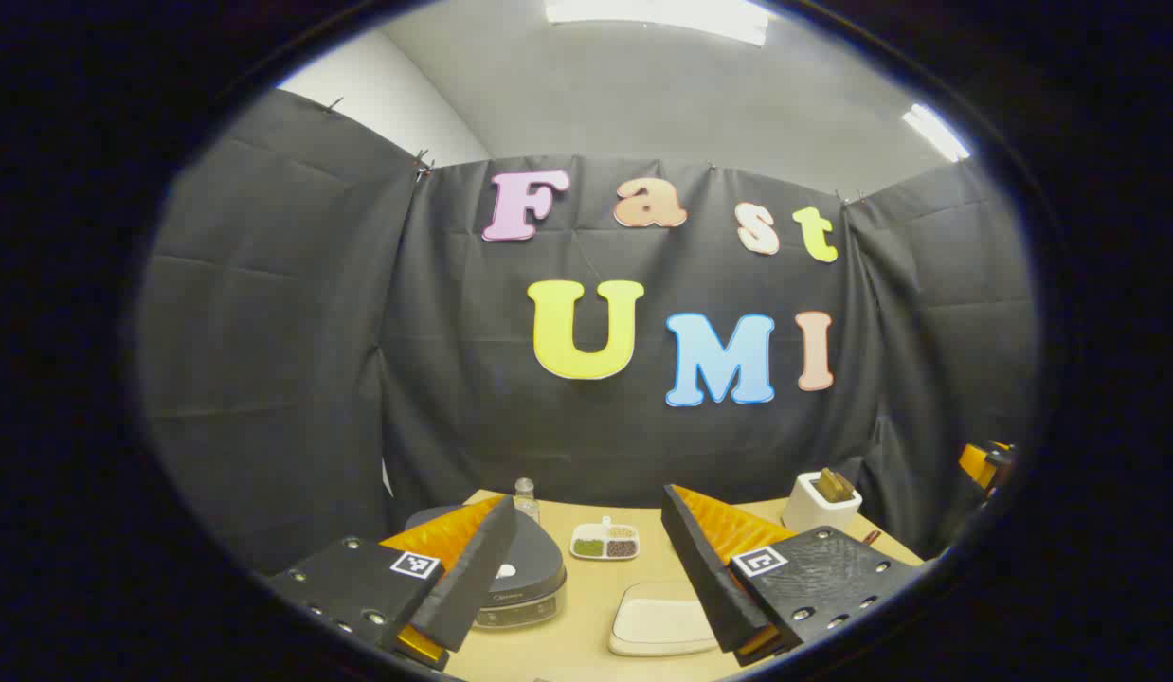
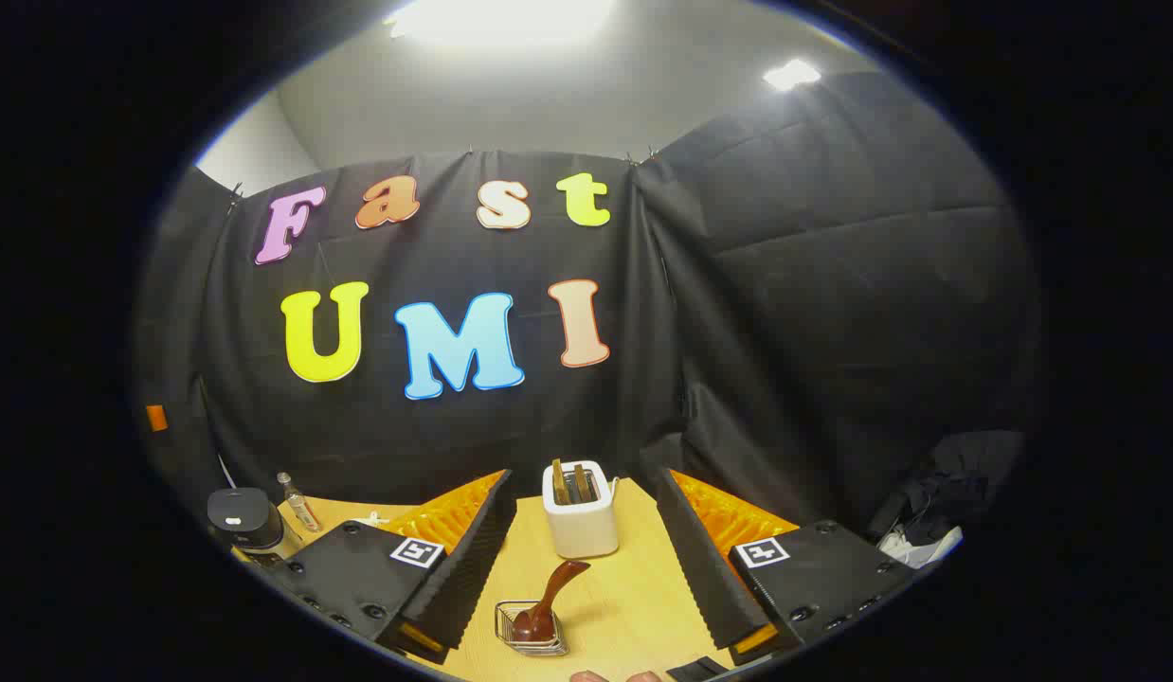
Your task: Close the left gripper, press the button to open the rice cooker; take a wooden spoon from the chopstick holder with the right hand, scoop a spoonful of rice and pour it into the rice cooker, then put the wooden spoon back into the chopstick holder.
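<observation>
The dark rice cooker (image 1: 525, 580) stands with its lid down, a white button (image 1: 504, 571) on top, partly behind one finger of my left gripper (image 1: 591, 507), which is open and holds nothing. The cooker (image 2: 238, 516) also sits far left in the right gripper view. A white holder (image 2: 580, 516) with wooden handles standing in it is straight ahead of my open, empty right gripper (image 2: 584, 478). Nearer, a dark brown spoon (image 2: 551, 595) leans in a small wire basket (image 2: 532, 644). A divided white dish (image 1: 605, 542) holds green, brown and pale grains. The white holder (image 1: 821, 502) stands at the table's right.
A flat white tray (image 1: 662, 620) lies near the front of the wooden table (image 1: 586, 587). A small clear bottle (image 1: 525, 494) stands behind the cooker. Black cloth walls close the booth behind and at both sides. Dark clothing (image 2: 937, 493) is heaped off the table's right.
</observation>
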The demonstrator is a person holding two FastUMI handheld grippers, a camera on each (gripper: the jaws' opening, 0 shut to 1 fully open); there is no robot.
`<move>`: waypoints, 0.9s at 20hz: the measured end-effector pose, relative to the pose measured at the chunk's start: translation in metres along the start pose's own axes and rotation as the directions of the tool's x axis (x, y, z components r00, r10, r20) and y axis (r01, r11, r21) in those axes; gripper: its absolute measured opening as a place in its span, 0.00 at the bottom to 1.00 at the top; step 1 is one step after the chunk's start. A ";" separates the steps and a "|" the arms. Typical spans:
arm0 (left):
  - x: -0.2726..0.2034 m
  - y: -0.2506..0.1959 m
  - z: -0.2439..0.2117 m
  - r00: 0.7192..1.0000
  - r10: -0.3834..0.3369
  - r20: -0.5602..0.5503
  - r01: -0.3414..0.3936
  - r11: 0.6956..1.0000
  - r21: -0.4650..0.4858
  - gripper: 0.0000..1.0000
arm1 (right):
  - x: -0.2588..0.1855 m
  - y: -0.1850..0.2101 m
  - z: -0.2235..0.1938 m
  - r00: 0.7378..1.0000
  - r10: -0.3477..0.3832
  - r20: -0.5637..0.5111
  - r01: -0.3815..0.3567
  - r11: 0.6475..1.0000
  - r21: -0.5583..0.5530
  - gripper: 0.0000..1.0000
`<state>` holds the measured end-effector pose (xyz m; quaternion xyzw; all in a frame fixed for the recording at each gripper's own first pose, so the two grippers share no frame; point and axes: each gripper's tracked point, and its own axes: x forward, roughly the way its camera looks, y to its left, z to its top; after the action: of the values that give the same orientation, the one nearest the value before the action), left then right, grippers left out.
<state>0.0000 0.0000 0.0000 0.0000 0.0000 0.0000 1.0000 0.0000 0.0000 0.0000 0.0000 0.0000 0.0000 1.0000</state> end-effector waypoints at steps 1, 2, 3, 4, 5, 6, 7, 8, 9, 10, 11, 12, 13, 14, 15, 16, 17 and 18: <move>0.001 0.000 -0.003 1.000 0.001 -0.009 -0.001 1.000 0.013 0.96 | 0.001 0.001 -0.002 1.000 0.004 -0.008 -0.004 1.000 0.008 0.94; 0.002 -0.001 -0.003 1.000 0.002 -0.017 -0.002 1.000 0.026 0.95 | 0.001 0.000 -0.004 1.000 0.007 -0.013 -0.007 1.000 0.018 0.94; 0.002 -0.003 -0.004 1.000 0.002 -0.023 -0.001 0.999 0.035 0.95 | 0.001 -0.001 -0.007 1.000 0.006 -0.020 -0.005 1.000 0.026 0.94; 0.004 -0.006 -0.004 1.000 -0.002 -0.026 0.003 0.999 0.038 0.96 | 0.002 -0.003 -0.010 1.000 0.005 -0.027 -0.004 1.000 0.030 0.96; 0.005 -0.009 -0.003 1.000 -0.005 -0.026 0.006 0.999 0.038 0.96 | 0.003 -0.004 -0.013 0.999 0.006 -0.034 -0.005 0.999 0.032 0.98; 0.007 -0.012 -0.001 1.000 -0.005 -0.025 0.006 0.999 0.036 0.96 | 0.003 -0.005 -0.016 0.999 0.007 -0.042 -0.006 1.000 0.031 0.98; 0.008 -0.015 -0.002 1.000 -0.005 -0.025 0.005 0.999 0.032 0.96 | 0.004 -0.006 -0.017 0.999 0.010 -0.047 -0.009 1.000 0.029 0.97; 0.010 -0.019 -0.001 1.000 -0.006 -0.028 0.007 1.000 0.030 0.96 | 0.004 -0.006 -0.019 0.999 0.013 -0.053 -0.012 1.000 0.026 0.96; 0.009 -0.024 -0.004 1.000 -0.008 -0.030 0.009 1.000 0.029 0.96 | 0.005 -0.007 -0.020 0.998 0.017 -0.059 -0.016 1.000 0.025 0.94; 0.010 -0.030 -0.004 0.999 -0.011 -0.033 0.012 0.999 0.031 0.96 | 0.006 -0.007 -0.022 0.998 0.023 -0.064 -0.021 0.999 0.026 0.94; 0.009 -0.033 -0.005 0.999 -0.011 -0.040 0.013 0.999 0.039 0.96 | 0.006 -0.007 -0.024 0.997 0.028 -0.069 -0.026 0.999 0.028 0.94; 0.009 -0.034 -0.007 0.999 -0.005 -0.049 0.007 0.999 0.048 0.95 | 0.007 -0.007 -0.027 0.997 0.034 -0.074 -0.031 0.999 0.033 0.96; 0.005 -0.036 -0.009 0.999 -0.002 -0.050 0.005 0.999 0.052 0.96 | 0.007 -0.007 -0.032 0.996 0.042 -0.084 -0.038 0.998 0.040 0.96; 0.001 -0.038 -0.009 0.999 0.003 -0.048 0.000 0.999 0.051 0.95 | 0.006 -0.004 -0.042 0.993 0.057 -0.099 -0.053 0.998 0.042 0.94; -0.001 -0.038 -0.011 0.999 0.012 -0.049 -0.010 0.999 0.048 0.96 | 0.005 -0.002 -0.053 0.991 0.066 -0.119 -0.062 0.997 0.033 0.94; -0.002 -0.039 -0.015 0.998 0.017 -0.062 -0.014 0.999 0.042 0.96 | 0.004 -0.004 -0.063 0.987 0.067 -0.146 -0.065 0.998 0.021 0.95; -0.005 -0.040 -0.021 0.997 0.016 -0.079 -0.014 0.999 0.035 0.95 | 0.001 -0.003 -0.070 0.984 0.071 -0.165 -0.069 0.997 0.020 0.96; -0.006 -0.041 -0.022 0.996 0.016 -0.086 -0.014 0.999 0.029 0.95 | -0.002 -0.001 -0.072 0.982 0.075 -0.175 -0.071 0.997 0.027 0.94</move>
<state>-0.0064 -0.0406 -0.0221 0.0140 0.0433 0.0076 0.9989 -0.0018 -0.0007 -0.0721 0.0105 0.0881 0.0368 0.9954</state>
